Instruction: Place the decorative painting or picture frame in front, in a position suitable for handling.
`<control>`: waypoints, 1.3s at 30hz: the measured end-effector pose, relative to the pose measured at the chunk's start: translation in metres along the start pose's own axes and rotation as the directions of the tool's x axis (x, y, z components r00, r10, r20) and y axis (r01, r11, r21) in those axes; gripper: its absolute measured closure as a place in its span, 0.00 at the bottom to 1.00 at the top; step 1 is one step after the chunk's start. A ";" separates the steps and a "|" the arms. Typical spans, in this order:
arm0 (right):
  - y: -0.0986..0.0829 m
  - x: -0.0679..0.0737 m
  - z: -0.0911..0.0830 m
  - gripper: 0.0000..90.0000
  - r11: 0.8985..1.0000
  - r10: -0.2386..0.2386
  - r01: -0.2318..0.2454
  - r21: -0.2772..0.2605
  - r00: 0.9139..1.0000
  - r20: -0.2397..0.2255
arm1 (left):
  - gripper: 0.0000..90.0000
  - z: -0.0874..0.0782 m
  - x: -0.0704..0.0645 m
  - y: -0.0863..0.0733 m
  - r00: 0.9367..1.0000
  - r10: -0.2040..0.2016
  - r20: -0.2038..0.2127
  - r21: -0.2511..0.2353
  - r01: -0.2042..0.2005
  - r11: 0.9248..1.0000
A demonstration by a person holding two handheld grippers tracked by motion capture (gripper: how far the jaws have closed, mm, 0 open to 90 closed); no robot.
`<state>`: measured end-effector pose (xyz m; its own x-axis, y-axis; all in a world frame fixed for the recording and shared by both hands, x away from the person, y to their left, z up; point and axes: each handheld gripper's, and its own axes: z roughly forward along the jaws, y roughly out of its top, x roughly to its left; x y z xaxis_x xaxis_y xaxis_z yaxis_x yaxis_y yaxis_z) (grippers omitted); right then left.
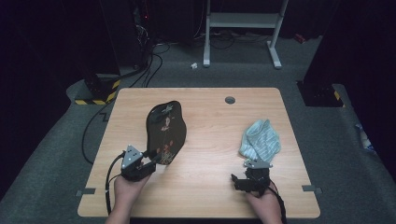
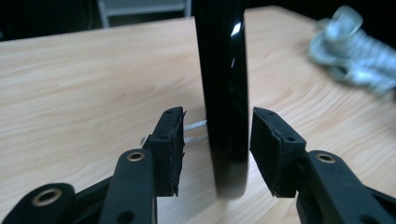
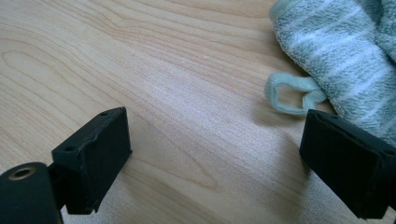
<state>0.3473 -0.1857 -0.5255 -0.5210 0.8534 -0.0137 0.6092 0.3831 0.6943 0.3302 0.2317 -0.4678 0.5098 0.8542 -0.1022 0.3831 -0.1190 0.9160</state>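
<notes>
Bench (image 1: 205, 182) first: pale wood, with a small round grommet (image 1: 229, 100) near its far edge and little else on it. Largest of your things is the black lacquered tray (image 1: 164, 133), irregular in outline with painted figures on its face. It sits left of centre, tipped up on its near edge, and your left tongs (image 2: 215, 147) straddle that edge. From the left gripper view the pads stand just off the rim on both sides, so count them as released, not yet biting. Judge the tray stiff, fairly light and very slick; that gloss will slide under rubber, and lacquer chips if it drops flat. Take it low on the rim where it is thickest, squarely across the edge, and close firmly before you lift or tilt.

Next in size, the striped pale-green cloth (image 1: 259, 138) lies crumpled toward the right edge, well apart from the tray. It looks soft and limp, and will bunch wherever you pinch. Its hanging loop (image 3: 293, 94) lies just ahead of your right tongs (image 3: 224, 163), which rest spread wide over bare wood, gripping nothing. Nothing stands between cloth and tray.
</notes>
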 end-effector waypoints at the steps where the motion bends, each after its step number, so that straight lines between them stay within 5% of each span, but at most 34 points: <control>1: 0.000 0.000 0.000 0.10 1.000 0.000 0.000 0.000 1.000 0.000 | 0.61 -0.001 0.001 0.003 1.000 -0.008 -0.001 -0.002 0.008 1.000; 9: 0.000 0.000 0.000 0.10 1.000 -0.001 0.001 0.000 1.000 -0.001 | 0.62 0.001 0.007 0.029 1.000 -0.021 0.000 0.009 0.021 1.000; 14: 0.000 0.000 0.000 0.10 1.000 -0.001 0.001 0.000 1.000 -0.001 | 0.62 0.007 0.005 0.038 0.999 -0.001 -0.042 -0.001 0.001 1.000; 19: 0.000 0.000 0.000 0.10 1.000 -0.005 0.005 -0.001 1.000 -0.002 | 0.71 0.010 0.001 0.048 0.999 0.010 -0.047 -0.018 -0.011 1.000; 20: 0.000 0.000 0.000 0.10 1.000 -0.005 0.005 -0.001 1.000 -0.002 | 0.79 0.011 0.001 0.049 0.999 0.011 -0.036 -0.019 -0.011 1.000; 31: 0.000 0.000 0.000 0.10 1.000 -0.004 0.004 -0.001 1.000 -0.002 | 0.86 0.013 0.000 0.052 0.998 -0.001 -0.056 -0.059 -0.002 0.998; 39: 0.000 0.000 0.000 0.10 1.000 -0.003 0.003 -0.001 1.000 -0.002 | 0.89 0.013 0.007 0.050 0.997 -0.073 -0.009 -0.080 0.072 0.994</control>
<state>0.3473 -0.1855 -0.5255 -0.5238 0.8517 -0.0147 0.6071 0.3854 0.6949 0.3631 0.2248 -0.4277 0.4737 0.8651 -0.1653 0.3560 -0.0164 0.9343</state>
